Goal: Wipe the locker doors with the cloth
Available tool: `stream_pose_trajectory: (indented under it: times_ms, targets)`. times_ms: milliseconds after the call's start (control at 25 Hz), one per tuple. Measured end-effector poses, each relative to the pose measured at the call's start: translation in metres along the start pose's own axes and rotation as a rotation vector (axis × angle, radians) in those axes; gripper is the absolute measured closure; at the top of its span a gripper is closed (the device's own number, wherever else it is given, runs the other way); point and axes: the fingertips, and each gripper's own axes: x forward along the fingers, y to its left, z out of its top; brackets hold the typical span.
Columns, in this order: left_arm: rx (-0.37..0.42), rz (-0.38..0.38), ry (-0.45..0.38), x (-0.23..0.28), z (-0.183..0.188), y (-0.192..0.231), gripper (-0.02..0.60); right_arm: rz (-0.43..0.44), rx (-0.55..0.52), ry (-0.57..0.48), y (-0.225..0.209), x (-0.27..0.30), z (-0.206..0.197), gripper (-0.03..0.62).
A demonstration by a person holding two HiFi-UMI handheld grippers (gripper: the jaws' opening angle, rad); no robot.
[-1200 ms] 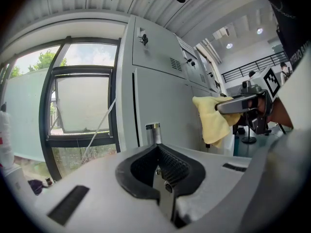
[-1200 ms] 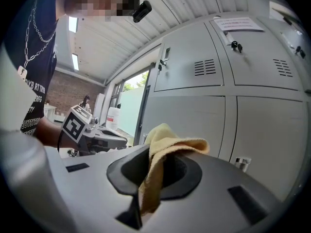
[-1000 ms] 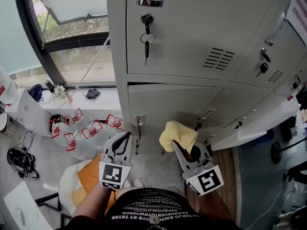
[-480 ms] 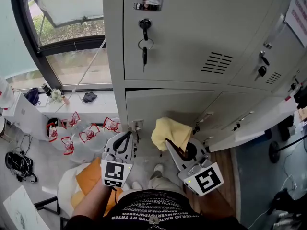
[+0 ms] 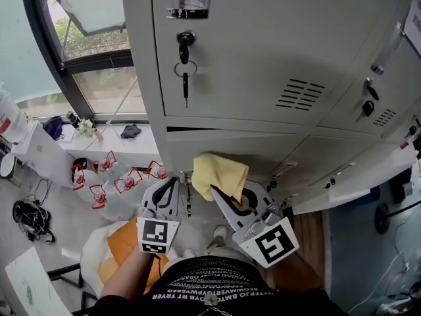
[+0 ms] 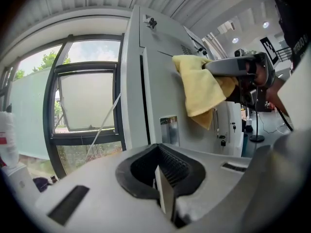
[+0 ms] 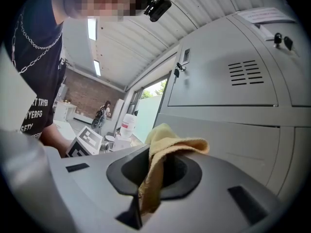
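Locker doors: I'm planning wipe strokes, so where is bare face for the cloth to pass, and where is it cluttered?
The grey metal upper door is bare between the hanging keys and the vent slots. The lower door is bare right of the yellow cloth. It is crowded around the keys and slots.

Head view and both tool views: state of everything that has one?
yellow cloth: clamped in right tool, bunched against lower locker door
right tool: shut on the cloth
left tool: shut, empty, held away from the lockers
upper locker door: closed
key: in the upper door's lock, second key hanging from its ring
lower locker door: closed
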Motion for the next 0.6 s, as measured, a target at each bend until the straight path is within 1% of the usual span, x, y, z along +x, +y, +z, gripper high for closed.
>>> stream_pose_trajectory:
  times_ms: [240, 440, 600]
  targets:
    - [0.0, 0.017, -0.003, 0.004, 0.0, 0.001, 0.575, 0.053, -0.03, -0.008, 0.002, 0.015, 0.005, 0.554]
    - [-0.01, 0.031, 0.009, 0.004, 0.0, 0.001, 0.575, 0.078, -0.039, -0.04, 0.003, 0.029, 0.015, 0.554]
    - [-0.017, 0.037, 0.011, 0.003, -0.001, 0.001, 0.575, 0.119, -0.094, -0.016, 0.009, 0.04, 0.017, 0.554]
